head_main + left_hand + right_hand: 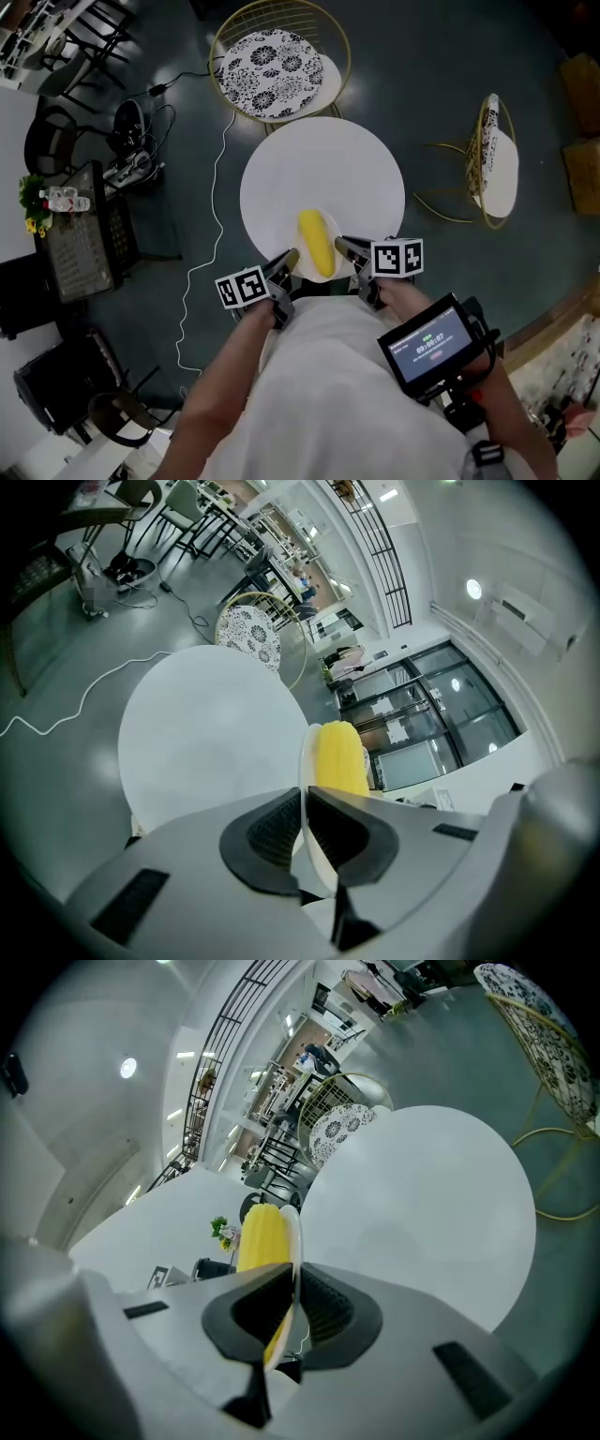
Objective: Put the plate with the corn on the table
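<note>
A yellow corn cob (pixel 316 242) lies on a small white plate (pixel 302 268) held over the near edge of the round white table (pixel 322 178). My left gripper (pixel 290 258) is shut on the plate's left rim and my right gripper (pixel 343 246) is shut on its right rim. In the left gripper view the plate (pixel 306 761) stands edge-on between the jaws, with the corn (pixel 339 759) to its right. In the right gripper view the plate (pixel 294 1241) also shows edge-on, with the corn (pixel 262 1237) to its left. Whether the plate touches the table is hidden.
A gold wire chair with a patterned cushion (pixel 272 61) stands beyond the table. A second such chair (pixel 494 161) stands to the right. A white cable (pixel 215 216) runs across the dark floor on the left, near a dark stand (pixel 82 239).
</note>
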